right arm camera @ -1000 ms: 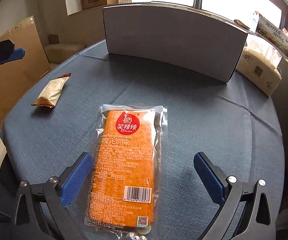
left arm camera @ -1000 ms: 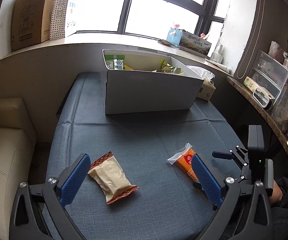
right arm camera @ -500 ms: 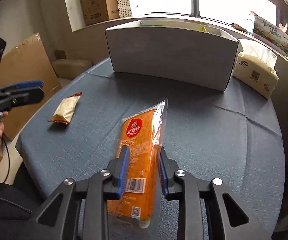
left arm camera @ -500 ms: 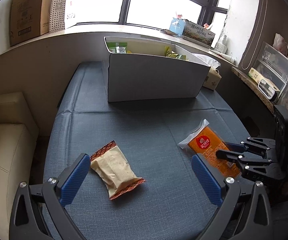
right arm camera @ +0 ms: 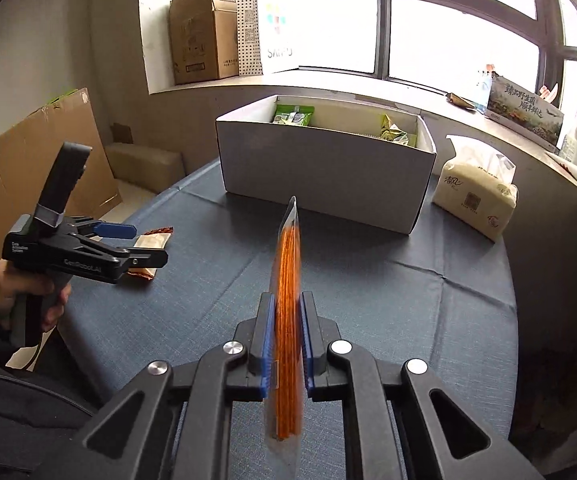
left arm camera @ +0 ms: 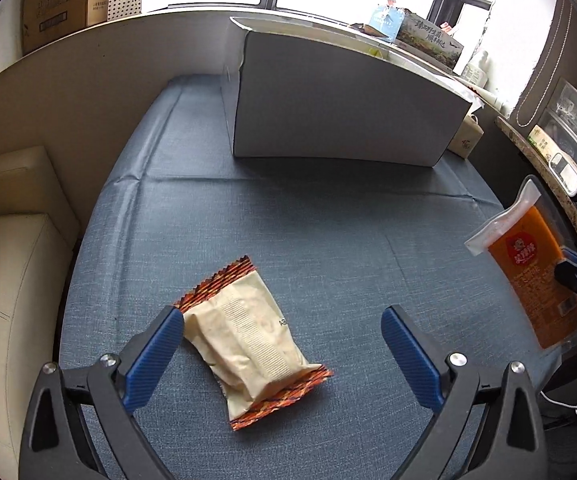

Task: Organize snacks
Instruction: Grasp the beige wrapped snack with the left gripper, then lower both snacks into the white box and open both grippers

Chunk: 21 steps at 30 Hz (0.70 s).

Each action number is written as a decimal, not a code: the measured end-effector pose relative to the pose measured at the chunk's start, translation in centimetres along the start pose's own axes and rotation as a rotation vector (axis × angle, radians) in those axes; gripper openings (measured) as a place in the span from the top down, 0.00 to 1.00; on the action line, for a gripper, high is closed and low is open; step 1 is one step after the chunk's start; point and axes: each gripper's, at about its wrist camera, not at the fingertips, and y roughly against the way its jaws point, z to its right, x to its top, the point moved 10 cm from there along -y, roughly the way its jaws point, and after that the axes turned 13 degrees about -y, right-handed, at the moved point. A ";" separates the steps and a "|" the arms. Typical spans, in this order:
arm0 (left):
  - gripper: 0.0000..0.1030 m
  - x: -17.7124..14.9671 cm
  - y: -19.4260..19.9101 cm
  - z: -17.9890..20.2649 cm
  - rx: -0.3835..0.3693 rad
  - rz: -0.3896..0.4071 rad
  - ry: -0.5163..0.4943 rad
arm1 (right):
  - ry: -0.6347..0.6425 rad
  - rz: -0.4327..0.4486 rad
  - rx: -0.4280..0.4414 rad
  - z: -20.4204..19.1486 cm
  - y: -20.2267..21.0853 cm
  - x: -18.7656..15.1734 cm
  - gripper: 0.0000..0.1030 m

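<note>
While the right gripper is pinching the orange packet edge-on toward the white box at upper centre, the left gripper is hovering with jaws spread around the beige packet.

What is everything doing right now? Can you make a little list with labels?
right claw: shut on the orange snack packet, held on edge above the table
left claw: open, low over the beige snack packet
beige snack packet: lying flat on the blue tablecloth, not gripped
white box: open top, at the far side of the table, green snack packets inside
tissue pack: on the table beside the box
</note>
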 end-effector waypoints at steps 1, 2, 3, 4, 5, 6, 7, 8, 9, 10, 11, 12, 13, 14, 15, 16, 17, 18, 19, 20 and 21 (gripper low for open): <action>0.20 0.0 -0.3 0.0 0.005 -0.002 -0.004 | -0.002 0.003 -0.004 0.1 0.1 0.0 0.88; 0.27 0.0 -0.6 -0.1 0.010 -0.005 -0.009 | -0.006 0.004 -0.008 0.3 0.2 0.0 0.88; 0.44 -0.1 -0.7 -0.2 0.021 -0.009 -0.013 | -0.012 0.002 -0.009 0.5 0.2 -0.1 0.88; 0.51 -0.1 -0.5 -0.3 0.031 -0.003 -0.019 | -0.019 0.002 -0.010 0.8 0.2 -0.1 0.88; 0.56 -0.1 -0.4 -0.3 0.018 0.000 -0.018 | -0.024 0.002 -0.012 1.0 0.2 -0.2 0.88; 0.59 -0.2 -0.3 -0.2 0.006 0.007 -0.020 | -0.029 -0.002 -0.012 1.2 0.2 -0.3 0.88; 0.59 -0.2 -0.1 -0.2 0.009 0.015 -0.025 | -0.035 -0.002 -0.014 1.4 0.2 -0.4 0.88; 0.60 -0.2 0.0 -0.2 0.011 0.022 -0.034 | -0.041 -0.002 -0.015 1.5 0.2 -0.4 0.88; 0.60 -0.2 0.1 -0.1 0.003 0.027 -0.040 | -0.045 -0.003 -0.014 1.7 0.1 -0.5 0.88; 0.60 -0.2 0.3 -0.2 -0.003 0.035 -0.038 | -0.048 -0.004 -0.012 1.8 0.1 -0.6 0.88; 0.60 -0.1 0.5 -0.2 -0.009 0.045 -0.037 | -0.047 -0.004 -0.013 1.8 0.1 -0.7 0.88; 0.60 0.2 0.9 -0.2 -0.012 0.060 -0.039 | -0.046 -0.003 -0.015 1.7 0.1 -0.7 0.88; 0.60 0.7 1.5 -0.1 -0.013 0.079 -0.040 | -0.044 -0.001 -0.014 1.7 0.1 -0.6 0.88; 0.60 1.2 2.2 0.0 -0.014 0.102 -0.044 | -0.045 0.002 -0.014 1.7 0.2 -0.6 0.88; 0.61 1.9 3.1 0.3 -0.019 0.126 -0.049 | -0.046 0.003 -0.014 1.8 0.2 -0.6 0.88; 0.61 2.6 4.0 0.6 -0.031 0.153 -0.049 | -0.048 0.007 -0.015 1.8 0.3 -0.5 0.88; 0.61 3.4 5.0 0.9 -0.042 0.179 -0.053 | -0.051 0.011 -0.013 1.8 0.4 -0.3 0.88; 0.61 4.2 6.0 1.4 -0.049 0.208 -0.066 | -0.053 0.017 -0.009 1.8 0.5 -0.1 0.88; 0.61 5.2 7.0 1.8 -0.055 0.235 -0.078 | -0.055 0.024 -0.005 1.8 0.6 0.1 0.88; 0.61 6.1 7.8 2.3 -0.062 0.261 -0.092 | -0.059 0.031 -0.004 1.9 0.7 0.4 0.88; 0.61 7.2 8.5 2.8 -0.070 0.282 -0.107 | -0.062 0.039 -0.003 2.0 0.8 0.8 0.88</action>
